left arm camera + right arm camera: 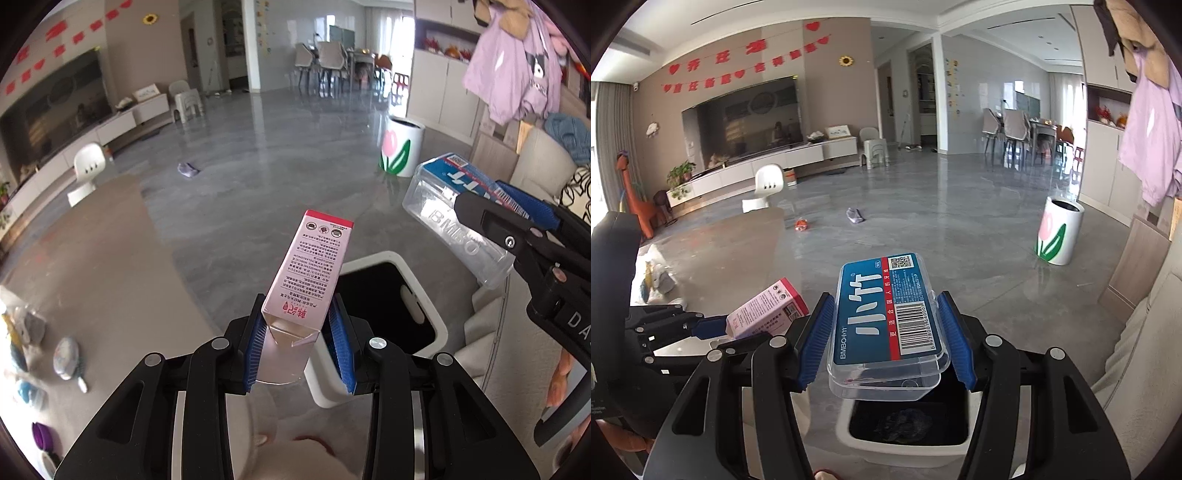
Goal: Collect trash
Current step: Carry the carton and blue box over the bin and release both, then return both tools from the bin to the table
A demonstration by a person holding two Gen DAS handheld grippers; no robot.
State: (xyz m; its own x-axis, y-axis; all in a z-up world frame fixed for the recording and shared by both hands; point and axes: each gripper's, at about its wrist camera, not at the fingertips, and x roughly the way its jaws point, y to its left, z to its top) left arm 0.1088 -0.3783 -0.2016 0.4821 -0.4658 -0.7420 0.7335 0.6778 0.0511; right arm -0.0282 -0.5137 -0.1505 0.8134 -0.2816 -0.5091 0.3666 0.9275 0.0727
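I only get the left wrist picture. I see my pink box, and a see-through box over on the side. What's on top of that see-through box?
Observer: The clear box has a blue label with a barcode and a red stripe, lying lid-up in the right gripper, clamped between the blue pads.
Operator: Is anything already in the bin?
Observer: Yes. Under the clear box the white bin has a dark liner with something crumpled on the bottom.
Operator: Any more trash on the floor?
Observer: There's a small orange wrapper beside the table's far corner, which your view doesn't show.
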